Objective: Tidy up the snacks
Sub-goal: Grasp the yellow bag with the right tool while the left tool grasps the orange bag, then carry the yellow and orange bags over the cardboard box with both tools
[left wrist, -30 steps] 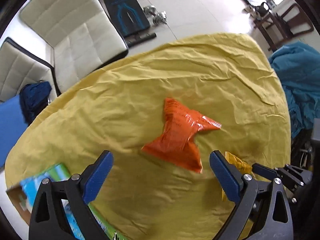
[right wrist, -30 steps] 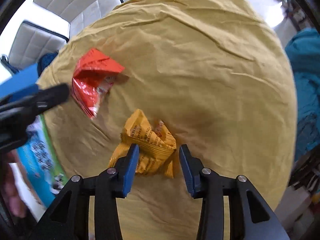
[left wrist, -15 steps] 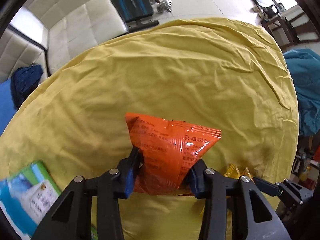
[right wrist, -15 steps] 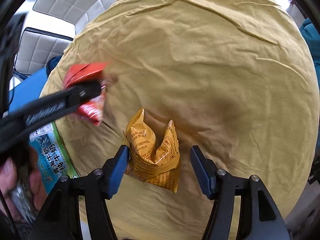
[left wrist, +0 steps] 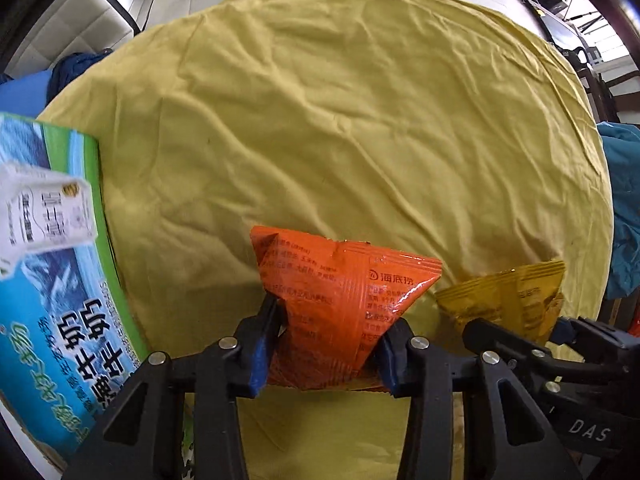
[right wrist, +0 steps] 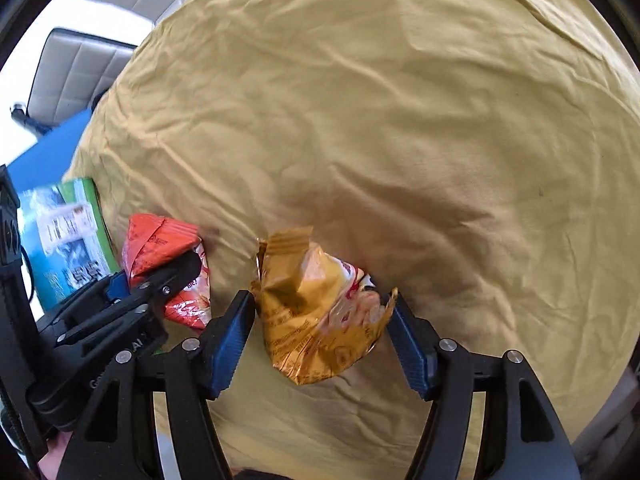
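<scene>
The left gripper (left wrist: 326,338), pointing down at the wrinkled yellow cloth (left wrist: 360,120), has its blue pads pinched hard into the lower half of a crinkly orange foil snack packet (left wrist: 340,300), with a blue-and-green printed carton (left wrist: 60,320) off to its left. The right gripper (right wrist: 322,328), just to its right, has been spreading its jaws. A crumpled yellow foil snack packet (right wrist: 316,320) sits between them on the cloth, touching or nearly touching both pads, which do not squeeze it.
</scene>
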